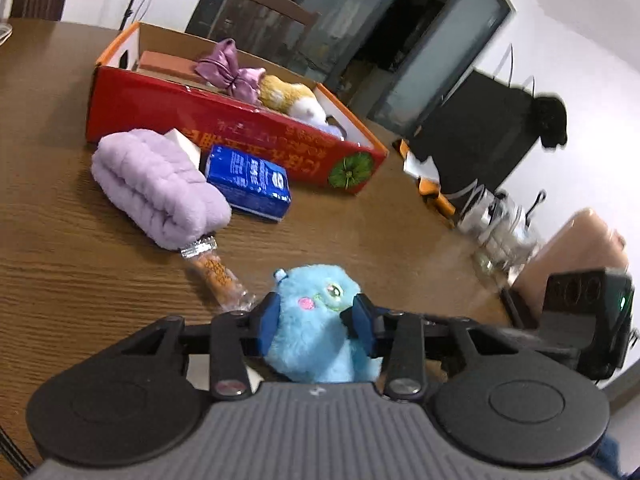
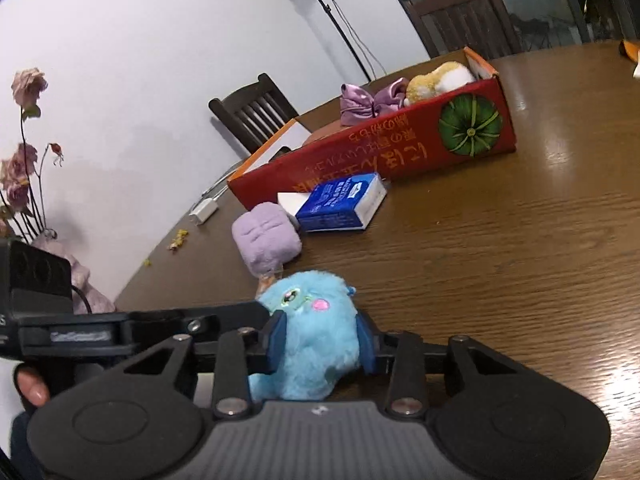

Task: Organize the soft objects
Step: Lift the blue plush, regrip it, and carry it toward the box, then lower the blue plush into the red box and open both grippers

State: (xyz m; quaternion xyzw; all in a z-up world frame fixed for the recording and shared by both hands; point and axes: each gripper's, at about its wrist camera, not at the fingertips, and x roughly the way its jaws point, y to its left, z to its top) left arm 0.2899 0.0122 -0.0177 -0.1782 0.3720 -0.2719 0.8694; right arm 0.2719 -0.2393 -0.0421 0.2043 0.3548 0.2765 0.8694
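Note:
A fluffy blue plush toy (image 1: 316,320) sits between the blue pads of my left gripper (image 1: 315,322), which press into its fur on both sides. From the other side my right gripper (image 2: 321,341) is shut on the same blue plush toy (image 2: 316,332). Farther back on the wooden table, a red cardboard box (image 1: 240,128) holds a purple satin bow (image 1: 232,70) and a yellow-and-white plush (image 1: 292,98). A rolled lilac towel (image 1: 160,184) lies in front of the box. The box (image 2: 360,152) and towel (image 2: 266,236) also show in the right wrist view.
A blue tissue pack (image 1: 250,182) and a clear snack packet (image 1: 214,270) lie beside the towel. Glassware (image 1: 500,224) and a black bag (image 1: 472,148) stand at the table's right edge. Chairs (image 2: 256,114), dried flowers (image 2: 24,152) and a white charger (image 2: 204,212) line the far side.

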